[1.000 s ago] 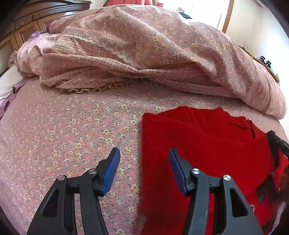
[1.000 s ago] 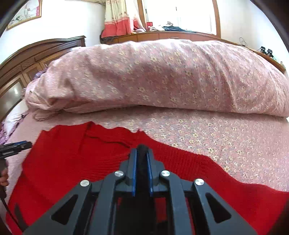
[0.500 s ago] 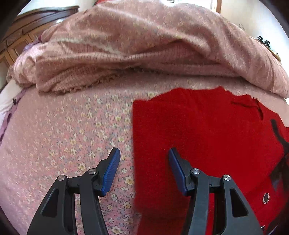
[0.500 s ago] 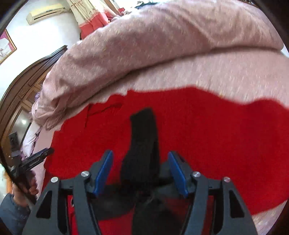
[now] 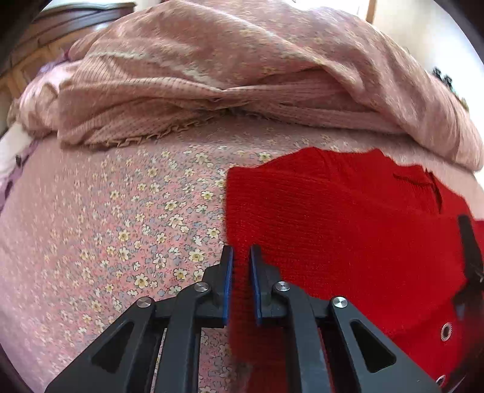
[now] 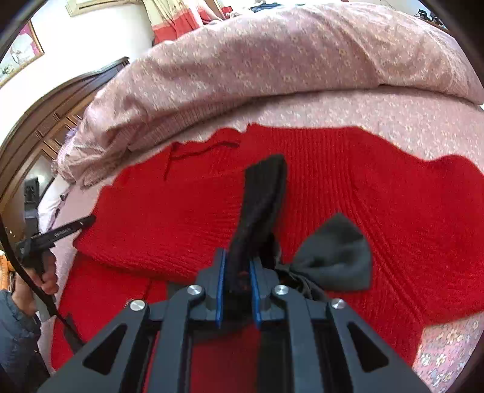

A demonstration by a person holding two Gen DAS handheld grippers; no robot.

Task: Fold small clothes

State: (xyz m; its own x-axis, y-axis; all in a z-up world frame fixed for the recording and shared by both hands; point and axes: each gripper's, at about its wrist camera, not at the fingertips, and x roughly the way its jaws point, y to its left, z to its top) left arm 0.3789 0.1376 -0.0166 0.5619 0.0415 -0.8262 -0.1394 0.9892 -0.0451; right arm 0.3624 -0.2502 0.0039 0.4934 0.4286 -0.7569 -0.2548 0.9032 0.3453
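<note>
Red knitted sweater flat on flowered bed, black bow on front, left tool closing on its edge, right tool closing on black ribbon, near hem cut off.

Domestic bedroom. Evidence: bed with floral pink sheet, bunched matching duvet, dark wooden headboard, framed picture and curtain.

Both grippers are black plastic with holes shaped like triangles in their arms and round silver screws on top. The left gripper and the right gripper have thin blue pads inside their fingers. The person wears a dark blue-grey sleeve
</note>
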